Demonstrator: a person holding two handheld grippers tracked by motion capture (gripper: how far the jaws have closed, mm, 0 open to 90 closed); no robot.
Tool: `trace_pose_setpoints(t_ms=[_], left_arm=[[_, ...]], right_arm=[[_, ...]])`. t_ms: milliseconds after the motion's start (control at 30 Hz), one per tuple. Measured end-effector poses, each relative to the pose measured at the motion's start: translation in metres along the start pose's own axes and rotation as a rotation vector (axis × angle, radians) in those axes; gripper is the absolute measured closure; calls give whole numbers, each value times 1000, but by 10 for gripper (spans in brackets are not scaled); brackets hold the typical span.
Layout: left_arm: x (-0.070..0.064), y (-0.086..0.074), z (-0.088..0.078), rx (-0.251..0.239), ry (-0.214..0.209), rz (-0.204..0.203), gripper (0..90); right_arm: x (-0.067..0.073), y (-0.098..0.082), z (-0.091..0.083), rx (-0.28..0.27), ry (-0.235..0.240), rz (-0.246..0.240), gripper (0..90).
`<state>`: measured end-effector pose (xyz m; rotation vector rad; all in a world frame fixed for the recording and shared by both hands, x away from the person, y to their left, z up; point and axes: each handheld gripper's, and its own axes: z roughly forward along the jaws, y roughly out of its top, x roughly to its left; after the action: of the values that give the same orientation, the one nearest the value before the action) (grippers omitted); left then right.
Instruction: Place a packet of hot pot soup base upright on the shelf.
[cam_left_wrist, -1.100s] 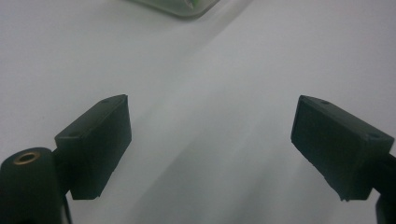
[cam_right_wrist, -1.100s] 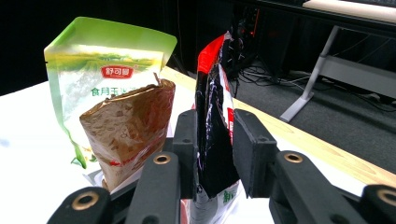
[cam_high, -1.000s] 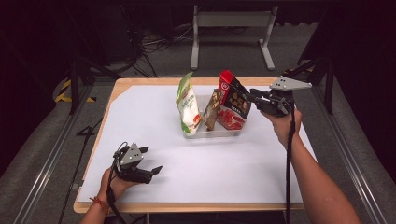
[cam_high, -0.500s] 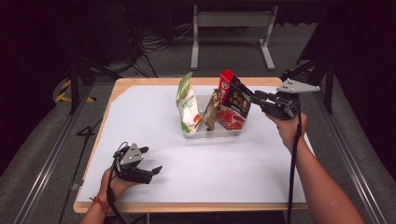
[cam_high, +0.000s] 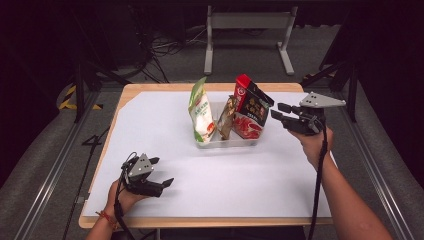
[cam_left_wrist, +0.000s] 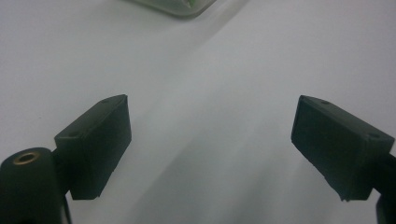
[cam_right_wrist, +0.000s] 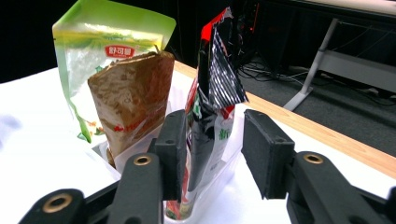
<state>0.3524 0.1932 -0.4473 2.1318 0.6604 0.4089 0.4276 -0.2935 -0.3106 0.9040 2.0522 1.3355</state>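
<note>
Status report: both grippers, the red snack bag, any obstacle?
Right gripper jaws just opening, red bag between them, standing in clear tray. Left gripper open, idle on white sheet. Brown bag close beside.

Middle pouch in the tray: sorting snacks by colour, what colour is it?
Brown pouch, clearest in the right gripper view.

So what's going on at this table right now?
A person works with two handheld grippers. The right gripper is at the red packet, which stands in a clear tray beside a brown packet and a green one. Its jaws have just been opening, with the packet's edge between them. The left gripper rests open on the white sheet.
</note>
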Motion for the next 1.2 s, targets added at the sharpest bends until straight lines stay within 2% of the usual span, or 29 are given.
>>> trace_pose_setpoints(t_ms=[333, 600, 1200], left_arm=[[0, 0, 0, 3, 0, 3, 129], [-1, 0, 1, 5, -1, 4, 129], [-1, 0, 1, 1, -2, 1, 129]], right_arm=[[6, -14, -2, 32, -9, -58, 537], [9, -22, -3, 58, -14, -84, 491], [11, -44, -9, 80, -9, -95, 332]])
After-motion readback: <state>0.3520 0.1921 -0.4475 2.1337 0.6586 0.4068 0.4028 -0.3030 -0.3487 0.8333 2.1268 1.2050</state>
